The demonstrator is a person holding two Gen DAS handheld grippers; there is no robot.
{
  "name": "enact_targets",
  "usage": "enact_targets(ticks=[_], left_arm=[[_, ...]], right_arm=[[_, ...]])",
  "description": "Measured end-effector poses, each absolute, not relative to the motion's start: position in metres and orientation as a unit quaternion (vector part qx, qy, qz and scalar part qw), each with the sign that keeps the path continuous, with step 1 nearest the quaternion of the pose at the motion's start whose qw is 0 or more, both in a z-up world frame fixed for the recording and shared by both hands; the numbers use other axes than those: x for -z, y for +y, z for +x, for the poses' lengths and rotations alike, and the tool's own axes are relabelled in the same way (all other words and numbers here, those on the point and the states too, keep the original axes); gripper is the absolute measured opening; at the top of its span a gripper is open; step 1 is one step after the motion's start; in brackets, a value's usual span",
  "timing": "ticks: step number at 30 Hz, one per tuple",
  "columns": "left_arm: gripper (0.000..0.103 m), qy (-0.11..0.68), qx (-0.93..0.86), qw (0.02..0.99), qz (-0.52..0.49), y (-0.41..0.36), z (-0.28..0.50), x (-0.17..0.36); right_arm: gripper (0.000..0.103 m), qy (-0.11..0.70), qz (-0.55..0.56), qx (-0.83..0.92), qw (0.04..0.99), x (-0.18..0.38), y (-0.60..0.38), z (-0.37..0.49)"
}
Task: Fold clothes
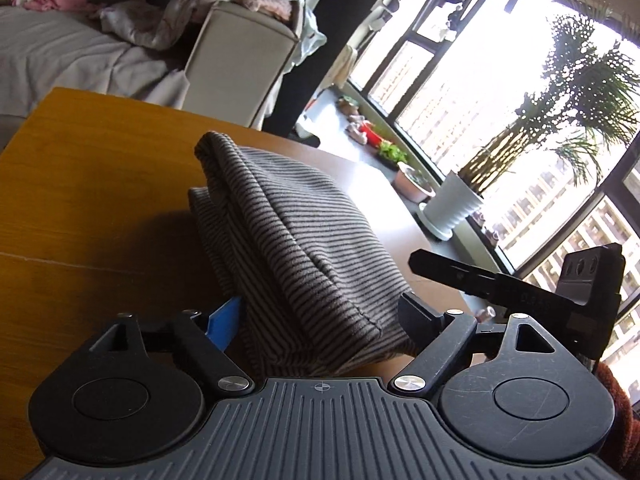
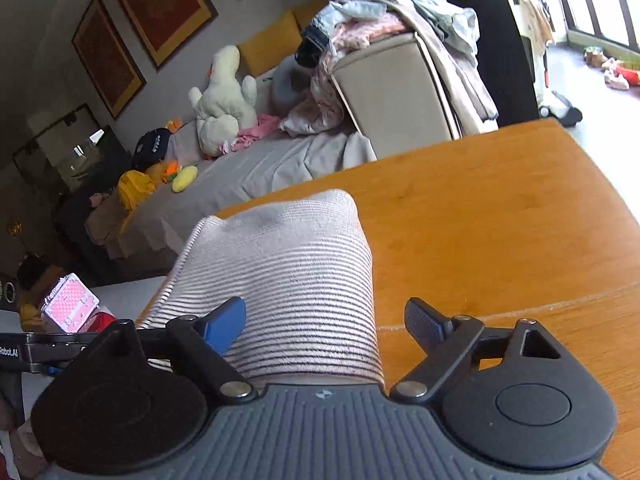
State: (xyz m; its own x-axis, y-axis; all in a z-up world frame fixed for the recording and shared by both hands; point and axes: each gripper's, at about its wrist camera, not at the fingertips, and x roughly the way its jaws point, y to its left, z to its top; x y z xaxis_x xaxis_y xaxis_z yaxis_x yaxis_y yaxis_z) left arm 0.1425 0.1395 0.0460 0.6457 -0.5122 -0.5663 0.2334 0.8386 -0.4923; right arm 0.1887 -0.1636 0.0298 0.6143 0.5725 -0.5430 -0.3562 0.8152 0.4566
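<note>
Between the two fingers of the left tongs [image 1: 320, 312] lies the near end of the striped garment [image 1: 288, 240], a folded bundle resting on the wooden worktop [image 1: 92, 184]. Its long axis runs straight ahead of these tongs, away from them and slightly to the left, ending in a rounded fold at the far end. These tongs stand wide; the blue-tipped finger sits just beside the cloth on the left, the black finger just beside it on the right, and whether either pad presses the fabric cannot be told from this view. Further right, the tip of the other tool shows beside the bundle. From the right tongs [image 2: 326, 326] the same striped garment [image 2: 296, 272] again lies dead ahead, its length running away along the pointing line toward the worktop's far edge. These tongs also stand wide: the blue finger overlaps the cloth's left side, while the black finger is clear of it, with bare worktop [image 2: 500, 220] between. Both hands seem about equally near, so the next fold or lift likely depends on both closing on this near end together.
</note>
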Motion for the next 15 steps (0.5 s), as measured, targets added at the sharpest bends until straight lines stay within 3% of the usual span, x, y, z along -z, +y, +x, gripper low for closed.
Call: enact_targets(ticks=[2,3,4,7,13,15], left_arm=[[0.081,0.37,0.199,0.892,-0.167,0.134,0.144,-0.044],[0.077,0.374,0.196,0.894,-0.153,0.132,0.145,-0.042],[0.064,0.378,0.195,0.894,-0.143,0.13,0.145,-0.04],[0.062,0.385,0.194,0.894,-0.127,0.128,0.146,-0.035],[0.063,0.384,0.19,0.894,-0.132,0.133,0.147,-0.032],[0.066,0.389,0.196,0.891,-0.132,0.131,0.147,-0.028]], right_arm=[[0.087,0.367,0.178,-0.272,0.872,-0.022,-0.161,0.191],[0.074,0.373,0.194,-0.279,0.863,-0.019,-0.161,0.191],[0.07,0.374,0.206,-0.286,0.858,-0.02,-0.161,0.189],[0.062,0.356,0.214,-0.301,0.859,-0.036,-0.163,0.176],[0.062,0.376,0.155,-0.283,0.869,-0.029,-0.164,0.16],[0.066,0.38,0.175,-0.279,0.864,-0.024,-0.172,0.159]])
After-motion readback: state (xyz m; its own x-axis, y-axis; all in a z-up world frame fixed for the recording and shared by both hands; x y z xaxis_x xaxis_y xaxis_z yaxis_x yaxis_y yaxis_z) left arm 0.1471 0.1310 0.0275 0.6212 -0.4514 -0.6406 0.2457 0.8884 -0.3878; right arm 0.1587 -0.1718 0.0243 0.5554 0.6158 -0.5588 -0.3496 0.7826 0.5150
